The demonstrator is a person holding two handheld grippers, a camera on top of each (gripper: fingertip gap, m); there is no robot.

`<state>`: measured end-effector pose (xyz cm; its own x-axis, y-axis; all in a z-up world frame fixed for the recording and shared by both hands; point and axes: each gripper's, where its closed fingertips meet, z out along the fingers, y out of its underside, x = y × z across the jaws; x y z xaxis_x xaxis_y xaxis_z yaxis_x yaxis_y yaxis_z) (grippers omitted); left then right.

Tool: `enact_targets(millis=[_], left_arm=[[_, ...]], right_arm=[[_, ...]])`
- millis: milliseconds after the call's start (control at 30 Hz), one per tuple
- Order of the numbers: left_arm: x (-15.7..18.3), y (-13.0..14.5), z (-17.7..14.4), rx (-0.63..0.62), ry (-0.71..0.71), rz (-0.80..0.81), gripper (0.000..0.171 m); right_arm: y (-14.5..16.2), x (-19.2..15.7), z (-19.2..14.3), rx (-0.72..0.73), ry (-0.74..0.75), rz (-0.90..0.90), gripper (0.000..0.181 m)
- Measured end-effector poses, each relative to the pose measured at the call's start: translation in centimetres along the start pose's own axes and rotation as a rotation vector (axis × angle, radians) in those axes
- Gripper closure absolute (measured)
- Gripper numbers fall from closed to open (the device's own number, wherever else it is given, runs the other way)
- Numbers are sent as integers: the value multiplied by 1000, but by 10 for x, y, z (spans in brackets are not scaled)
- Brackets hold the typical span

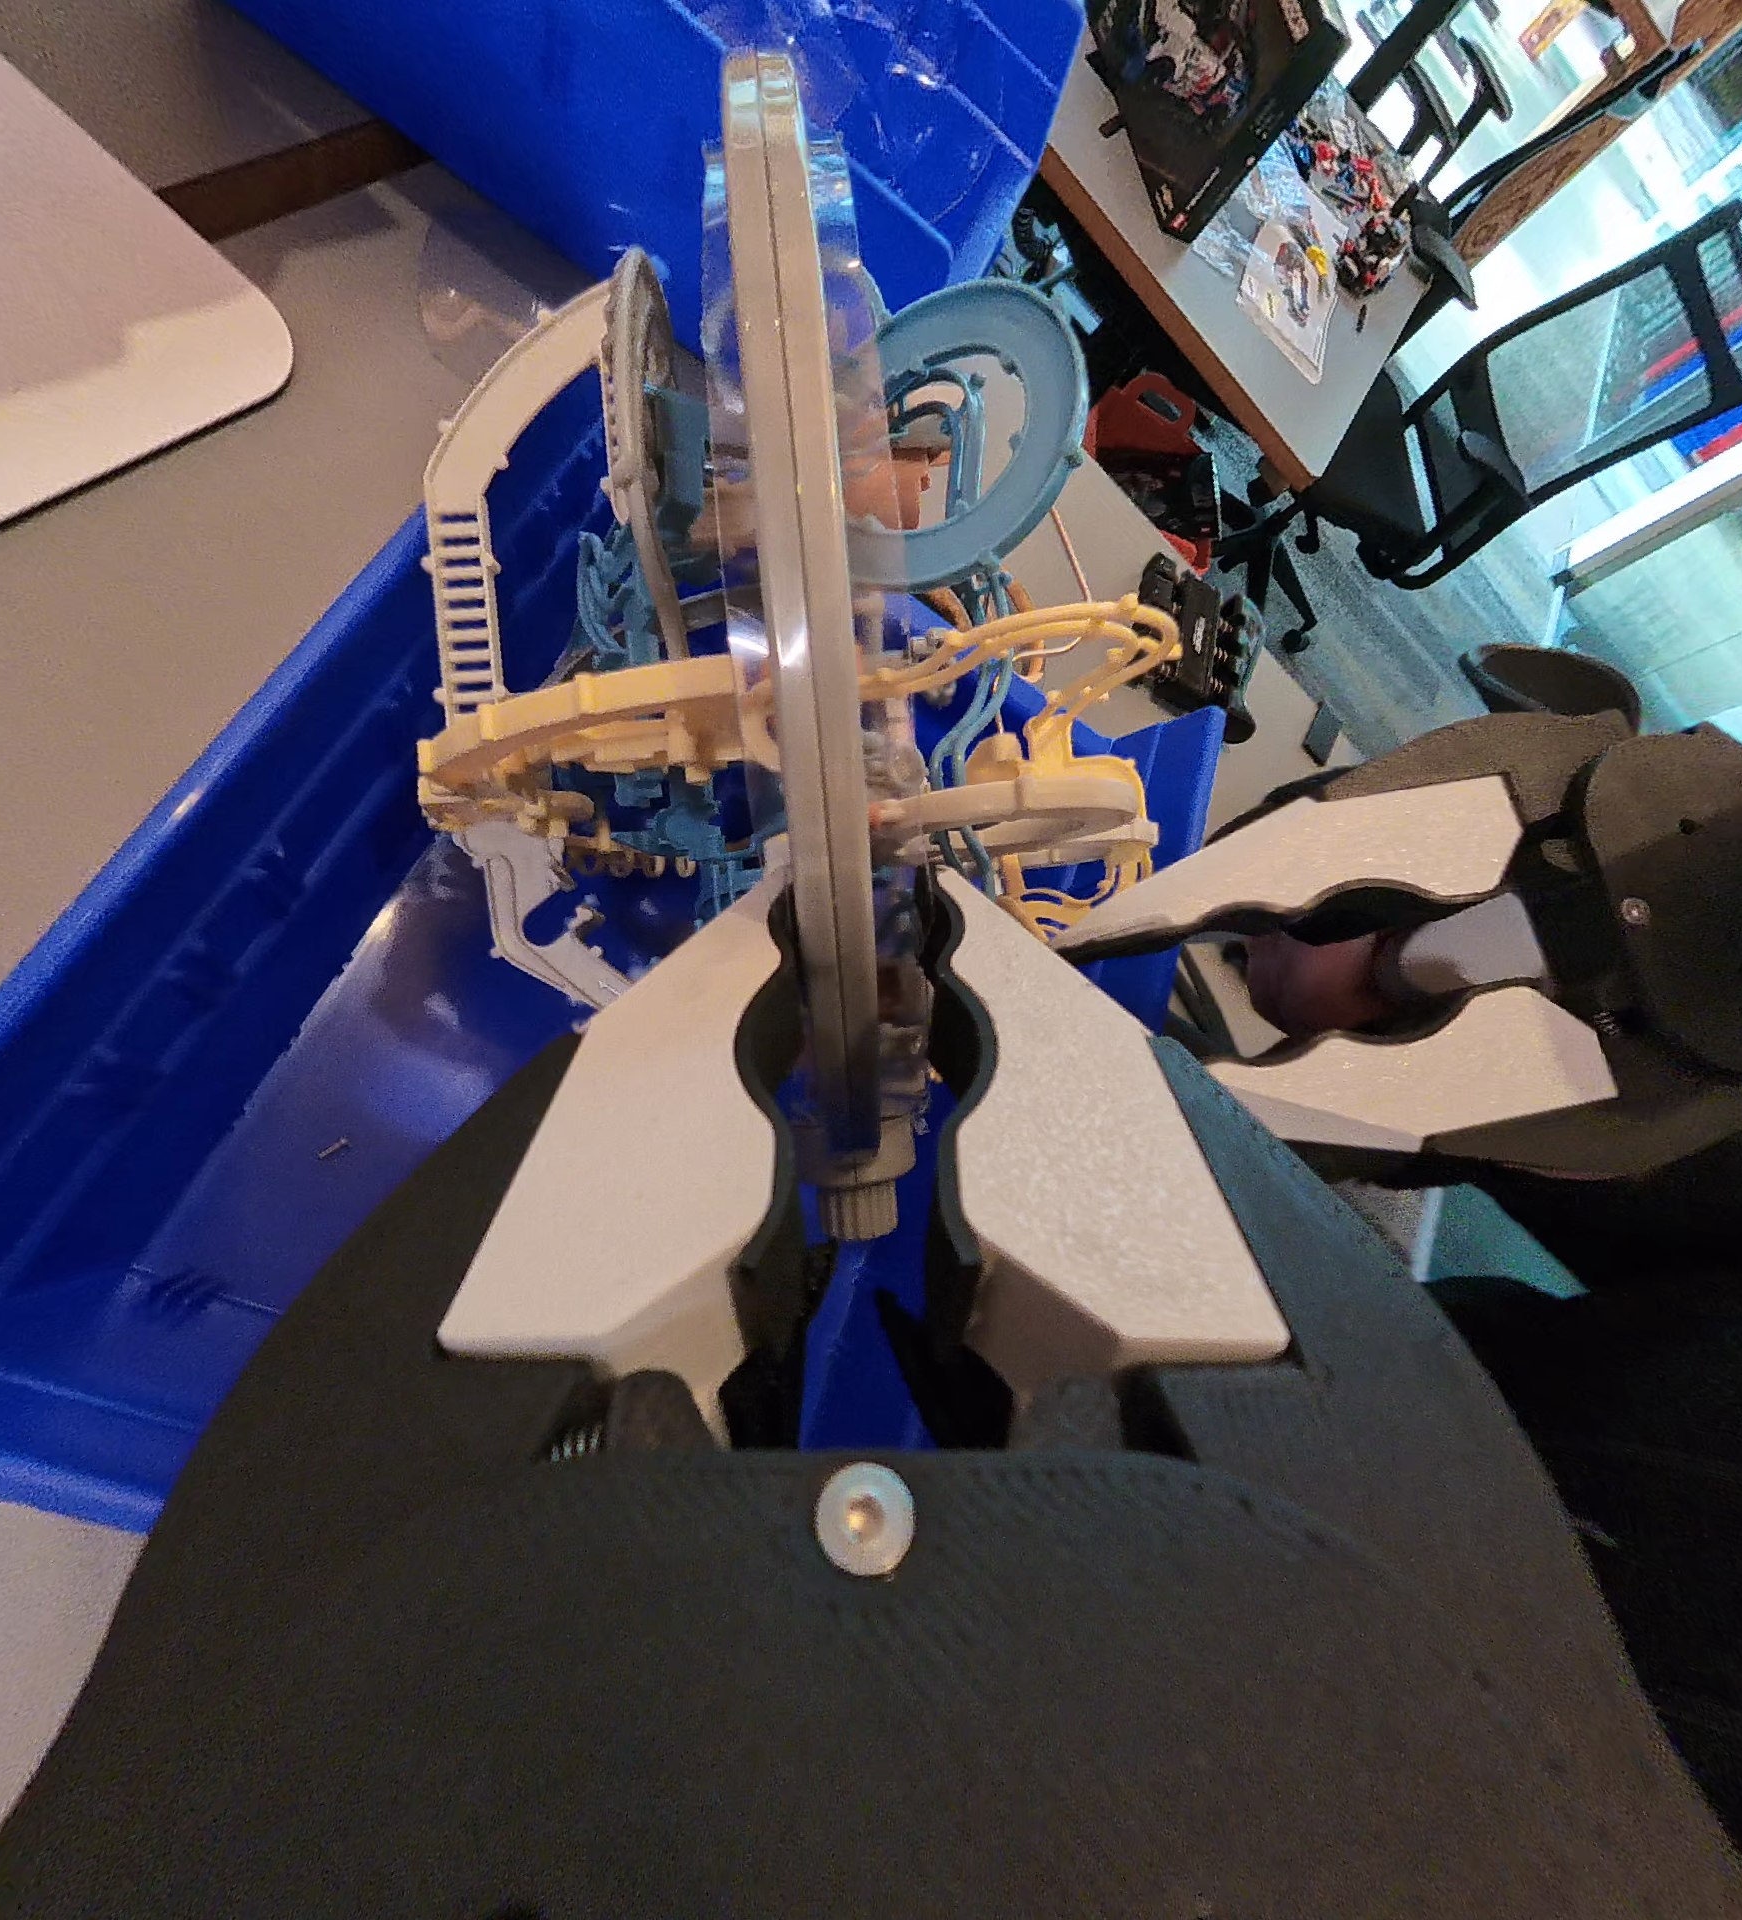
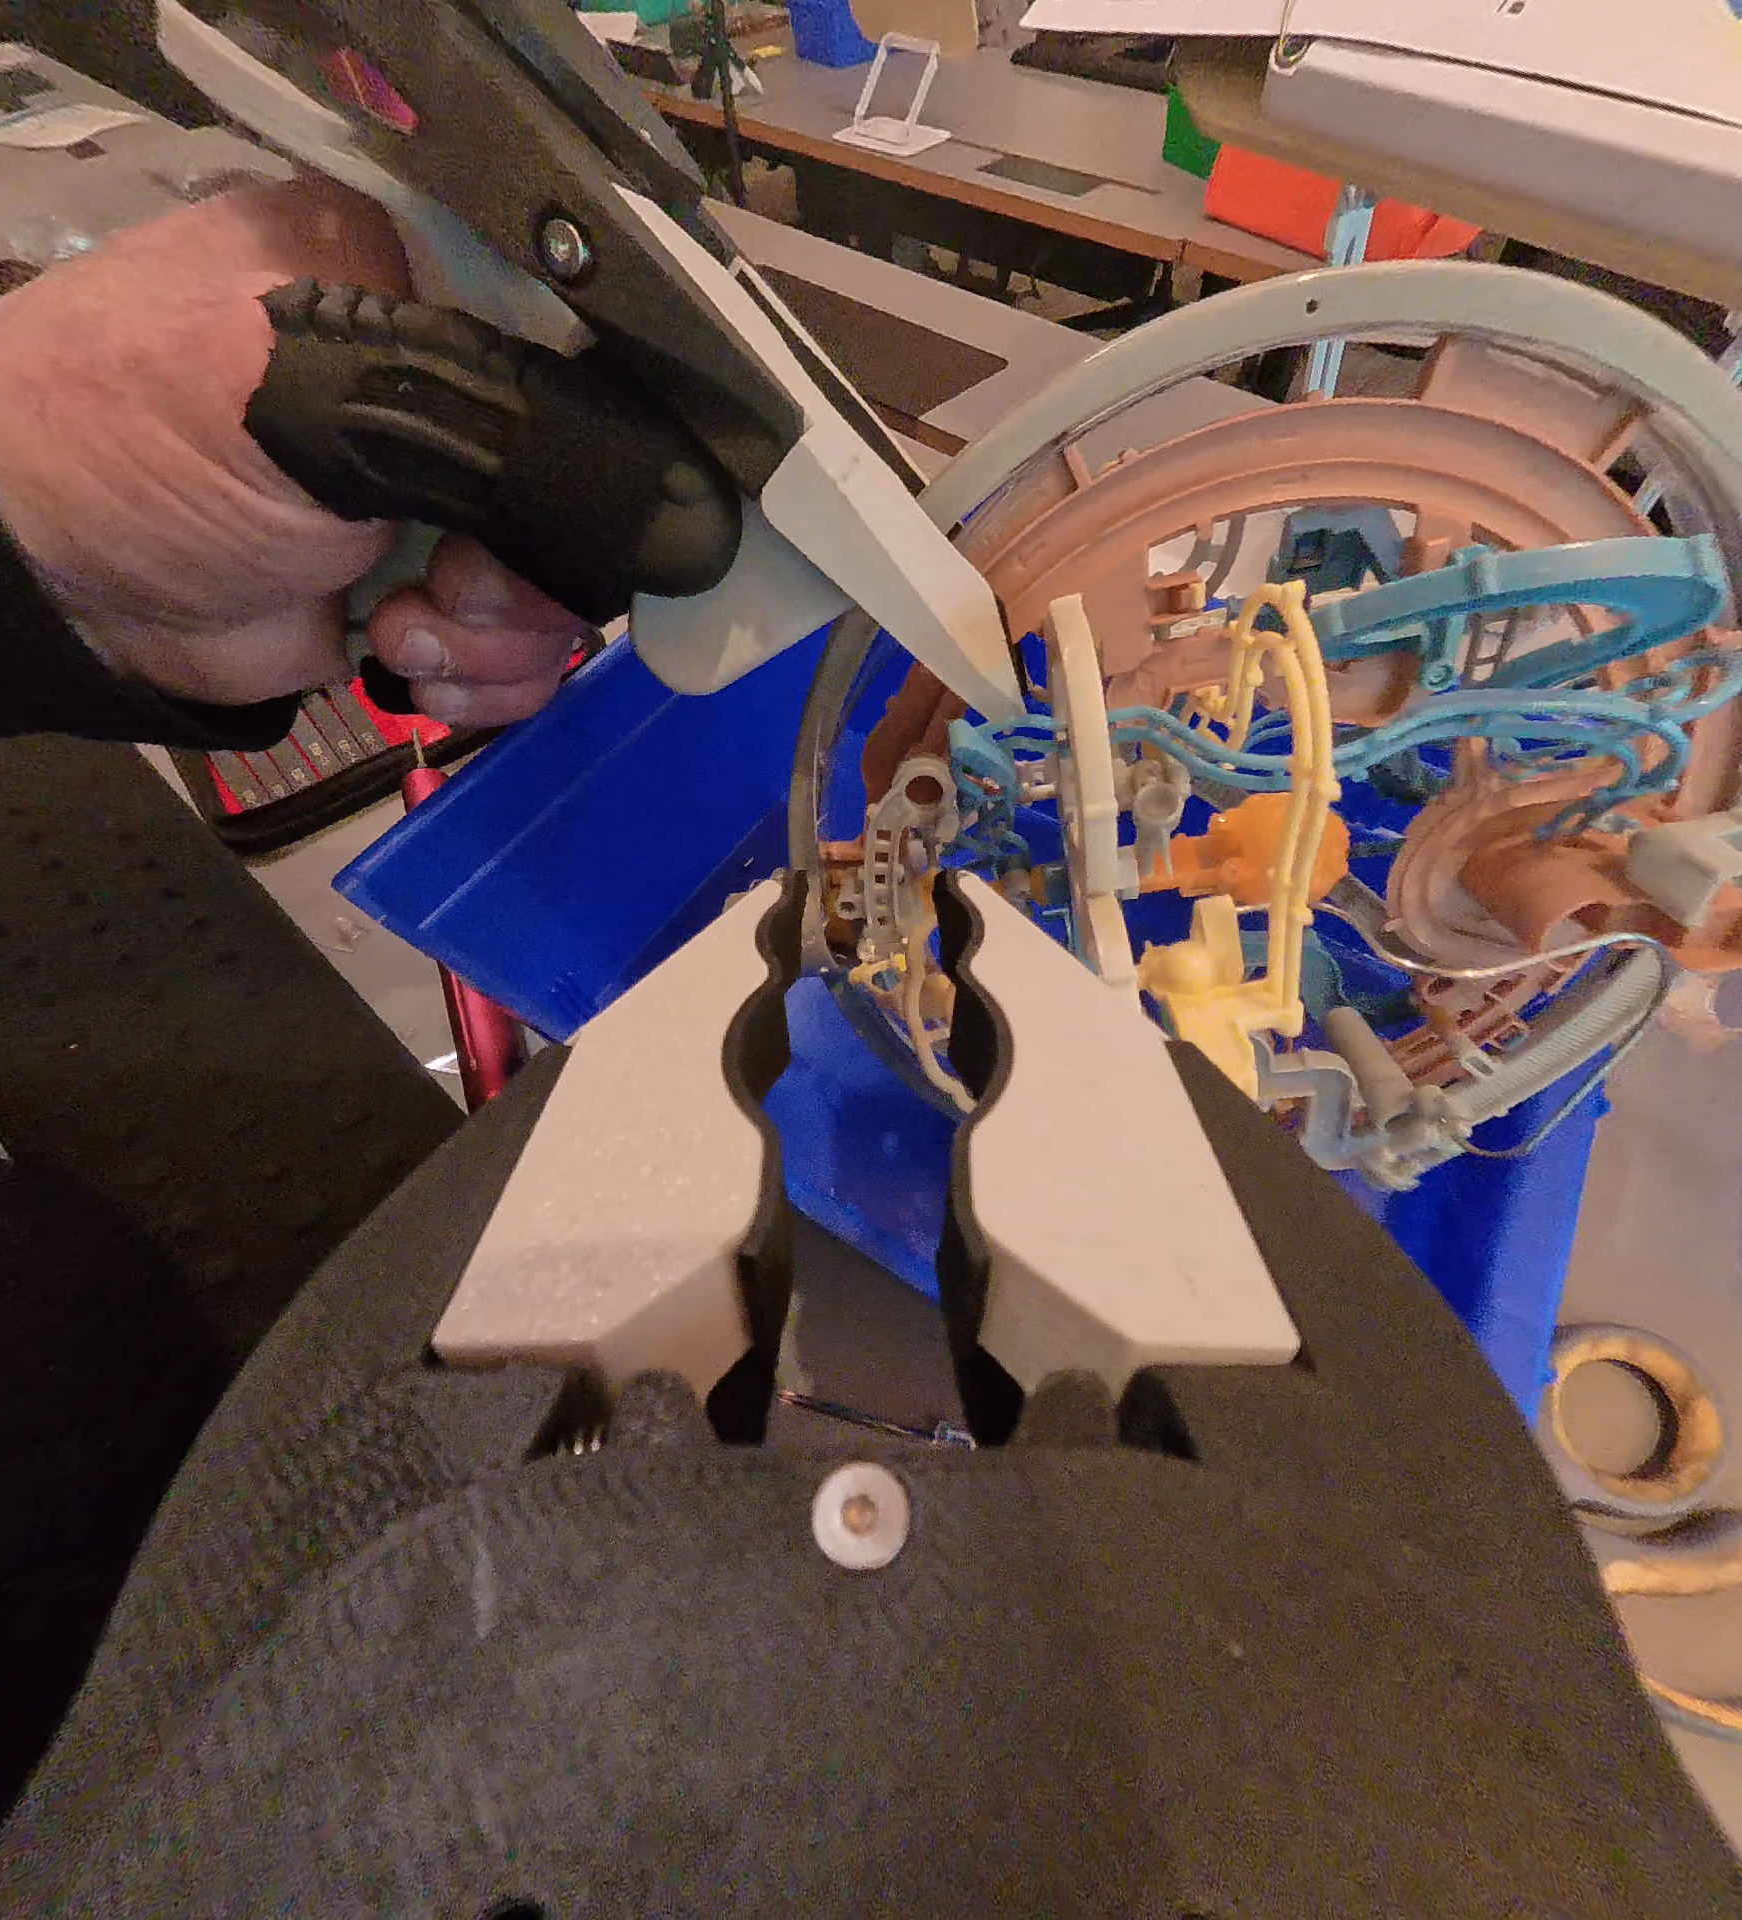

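Left hand-held gripper (image 1: 862, 935) clamped on maze ball's (image 1: 794, 582) grey ring, right hand-held gripper (image 2: 867, 904) slightly parted around its clear shell edge, above blue bin (image 1: 171, 1039)

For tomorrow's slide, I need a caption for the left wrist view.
Left gripper clamps the grey rim of a clear maze sphere above a blue bin; right gripper alongside.

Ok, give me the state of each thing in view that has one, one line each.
left gripper: shut on the maze ball's grey rim.
right gripper: jaws slightly apart around the rim's edge; grip unclear.
maze ball: held edge-on above the blue bin, clear shell only partly visible.
blue bin: open, beneath the ball.
hand: clenched on the left gripper's handle.
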<state>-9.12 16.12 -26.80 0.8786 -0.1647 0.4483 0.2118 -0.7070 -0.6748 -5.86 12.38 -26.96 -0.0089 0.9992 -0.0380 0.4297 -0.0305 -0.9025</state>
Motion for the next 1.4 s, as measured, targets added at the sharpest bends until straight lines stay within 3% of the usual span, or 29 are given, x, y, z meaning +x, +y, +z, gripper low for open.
enact_targets(millis=[100,200,367,433,567,867,933,1000,1133,1300,1400], left_arm=[[-5,-4,-1,-29,41,-101,153],[-5,-9,0,-79,73,-161,153],[0,-20,-2,-142,130,-233,152],[0,-22,-2,-176,142,-273,152],[-4,-24,-2,-205,109,-285,150],[14,-46,-8,-127,289,-168,141],[19,-50,-13,-80,298,-115,109],[21,-57,-20,31,251,-34,90],[43,-48,-29,75,202,92,44],[57,-35,-40,86,86,262,70],[41,-14,-35,-6,-45,234,70]], right_arm=[[6,6,-10,-28,-1,-107,157],[13,11,-16,-72,30,-336,153],[16,17,-8,-161,87,-648,144],[15,19,-2,-166,124,-758,148],[11,24,3,-148,128,-757,158],[-18,38,-14,9,-78,-260,162],[-28,45,-20,65,-129,-106,162],[-36,50,-24,96,-169,-5,162],[-46,51,-25,96,-200,67,162],[-60,46,-32,119,-277,189,162],[-57,45,-29,134,-326,323,162]])
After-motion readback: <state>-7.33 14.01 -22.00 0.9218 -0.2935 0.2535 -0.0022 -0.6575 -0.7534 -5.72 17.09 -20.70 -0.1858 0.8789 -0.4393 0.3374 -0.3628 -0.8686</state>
